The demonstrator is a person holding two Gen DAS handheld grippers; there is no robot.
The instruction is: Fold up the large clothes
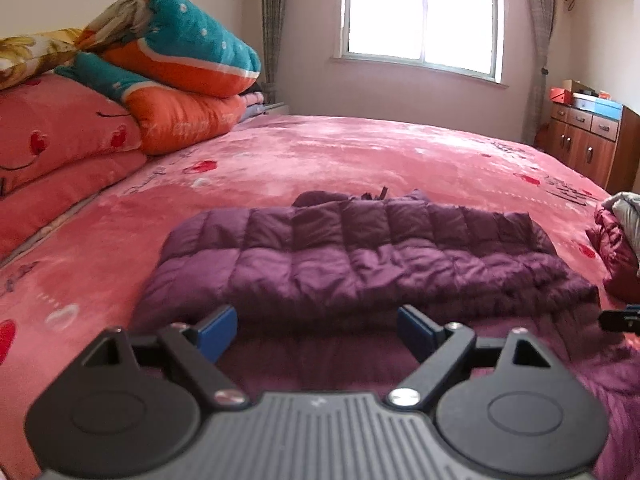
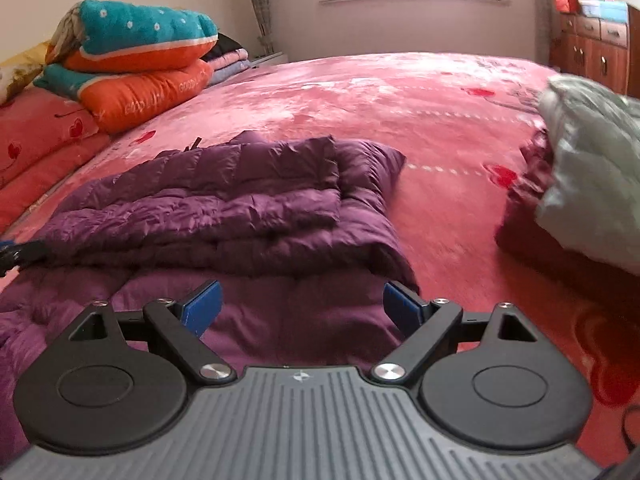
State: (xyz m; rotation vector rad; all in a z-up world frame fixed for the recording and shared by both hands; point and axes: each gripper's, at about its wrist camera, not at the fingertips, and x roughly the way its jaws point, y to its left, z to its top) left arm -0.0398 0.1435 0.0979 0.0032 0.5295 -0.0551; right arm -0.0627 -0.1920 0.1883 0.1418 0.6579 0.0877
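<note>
Both tongs, left [image 1: 317,326] and right [image 2: 301,307], hang apart and empty over the purple jacket [image 1: 352,256], apparently released because its fold lies flat on the bed [image 1: 360,152].

Quilted, faintly glossy purple jacket [image 1: 360,256]; plush bedspread [image 1: 360,148].

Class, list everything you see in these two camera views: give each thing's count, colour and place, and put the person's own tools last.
Padded jacket: one, purple, folded on the bed, near side.
Bedspread: one, pink with red hearts, covering the bed.
Pillows: two, pink, stacked at left.
Folded quilts: a stack, teal and orange, on the pillows.
Clothes pile: one, dark red and pale grey, at right.
Window: one, bright, far wall.
Cabinet: one, brown wood, far right.
Left gripper: one, black, blue pads, open.
Right gripper: one, black, blue pads, open.
</note>
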